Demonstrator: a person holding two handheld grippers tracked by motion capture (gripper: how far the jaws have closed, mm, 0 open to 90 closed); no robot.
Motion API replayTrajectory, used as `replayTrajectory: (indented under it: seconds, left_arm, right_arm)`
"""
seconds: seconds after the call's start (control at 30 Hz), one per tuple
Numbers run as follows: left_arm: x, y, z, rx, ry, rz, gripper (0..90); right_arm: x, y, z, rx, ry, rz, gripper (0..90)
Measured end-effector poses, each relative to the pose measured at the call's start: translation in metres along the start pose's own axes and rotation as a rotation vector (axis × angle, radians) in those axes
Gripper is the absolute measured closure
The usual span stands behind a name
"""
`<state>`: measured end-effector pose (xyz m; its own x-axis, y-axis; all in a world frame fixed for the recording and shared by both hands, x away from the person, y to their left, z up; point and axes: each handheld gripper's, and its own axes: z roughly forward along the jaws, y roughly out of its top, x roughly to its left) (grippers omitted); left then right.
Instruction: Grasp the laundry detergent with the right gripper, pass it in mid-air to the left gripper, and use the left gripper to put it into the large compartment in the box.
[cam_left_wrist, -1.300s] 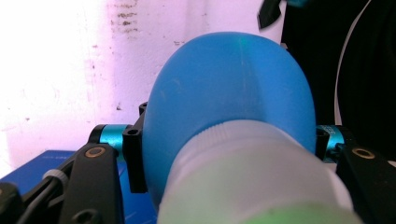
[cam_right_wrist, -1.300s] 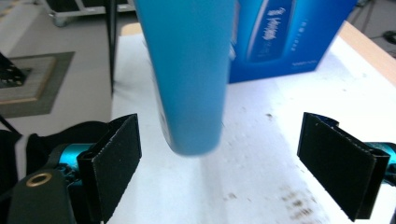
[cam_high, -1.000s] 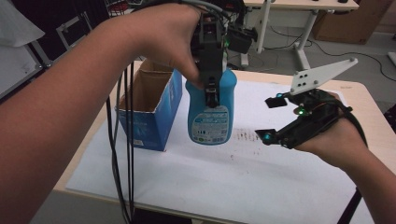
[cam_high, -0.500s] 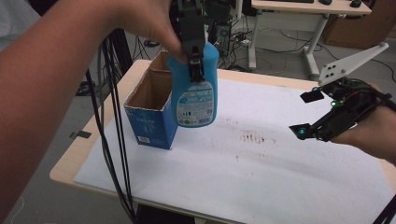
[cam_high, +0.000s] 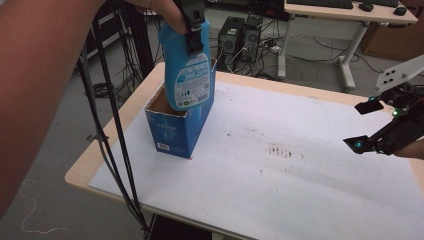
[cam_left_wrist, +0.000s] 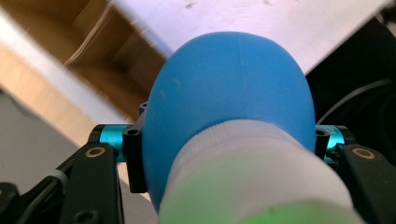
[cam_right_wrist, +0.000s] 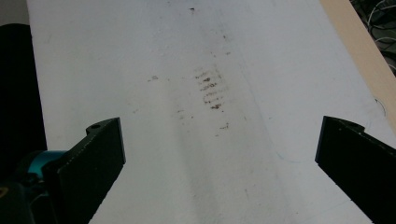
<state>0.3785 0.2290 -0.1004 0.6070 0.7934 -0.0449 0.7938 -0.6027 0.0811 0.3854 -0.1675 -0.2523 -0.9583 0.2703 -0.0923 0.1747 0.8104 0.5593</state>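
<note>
While left gripper (cam_high: 195, 37) fingers pinch the blue bottle (cam_high: 188, 70) at upper left over the open box (cam_high: 172, 132), right gripper (cam_high: 372, 125) fingers spread wide at right edge.

The bottle (cam_high: 189, 70), clamped in the left gripper (cam_high: 194, 37), is now carried over the box (cam_high: 176, 125); the right gripper (cam_high: 372, 127) is drawn farther away, its jaws opened wider.

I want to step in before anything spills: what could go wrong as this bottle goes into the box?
The blue bottle hangs from the left gripper over the open blue box; its base could catch the rim and tip the box. The right gripper is open and far off, so nothing steadies the box.
</note>
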Motion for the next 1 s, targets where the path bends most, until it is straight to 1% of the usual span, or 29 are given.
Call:
replayTrajectory:
  seconds: [0.07, 0.13, 0.23, 0.3, 0.37, 0.43, 0.47, 0.6, 0.67, 0.73, 0.77, 0.83, 0.87, 0.9, 1.0]
  left_arm:
    - [0.009, -0.003, -0.001, -0.001, 0.003, -0.083, 38.1]
    - [0.017, -0.006, -0.002, -0.016, 0.002, -0.169, 38.1]
    - [0.026, -0.009, 0.000, -0.027, 0.006, -0.277, 38.1]
    - [0.031, -0.010, 0.003, -0.026, 0.016, -0.337, 38.1]
    - [0.037, -0.010, 0.007, -0.025, 0.024, -0.378, 38.1]
    - [0.041, -0.010, 0.014, -0.018, 0.026, -0.398, 38.1]
    - [0.045, -0.010, 0.021, -0.010, 0.023, -0.413, 38.1]
    - [0.052, -0.008, 0.036, -0.002, 0.021, -0.388, 38.1]
    - [0.055, -0.006, 0.046, 0.015, 0.013, -0.360, 38.1]
    - [0.057, -0.005, 0.056, 0.014, 0.003, -0.349, 38.1]
    - [0.058, -0.004, 0.061, 0.023, 0.000, -0.326, 38.1]
    - [0.058, -0.004, 0.061, 0.023, 0.000, -0.326, 38.1]
    - [0.059, -0.001, 0.079, 0.053, 0.006, -0.224, 38.1]
    - [0.059, 0.000, 0.085, 0.059, 0.010, -0.196, 38.1]
    - [0.062, 0.001, 0.103, 0.080, 0.008, -0.136, 38.1]
  right_arm:
    - [0.000, 0.000, 0.001, 0.006, 0.002, -0.002, 0.6]
    - [0.000, 0.000, 0.002, 0.009, 0.002, -0.004, 0.6]
    - [0.001, 0.001, 0.003, 0.007, 0.003, -0.007, 0.6]
    - [0.001, 0.002, 0.004, 0.009, 0.004, -0.010, 0.6]
    - [0.002, 0.001, 0.006, 0.013, 0.005, -0.012, 0.6]
    - [0.002, 0.001, 0.007, 0.020, 0.006, -0.008, 0.6]
    - [0.002, 0.000, 0.008, 0.019, 0.005, -0.007, 0.6]
    - [0.003, -0.002, 0.009, 0.022, 0.004, 0.000, 0.6]
    - [0.003, -0.003, 0.010, 0.023, 0.003, 0.006, 0.6]
    - [0.003, -0.004, 0.011, 0.024, 0.002, 0.009, 0.6]
    - [0.004, -0.005, 0.011, 0.027, 0.003, 0.011, 0.6]
    - [0.004, -0.006, 0.011, 0.026, 0.004, 0.013, 0.6]
    - [0.004, -0.007, 0.013, 0.030, 0.004, 0.018, 0.6]
    - [0.004, -0.008, 0.013, 0.031, 0.004, 0.021, 0.6]
    - [0.005, -0.009, 0.016, 0.042, 0.005, 0.024, 0.6]
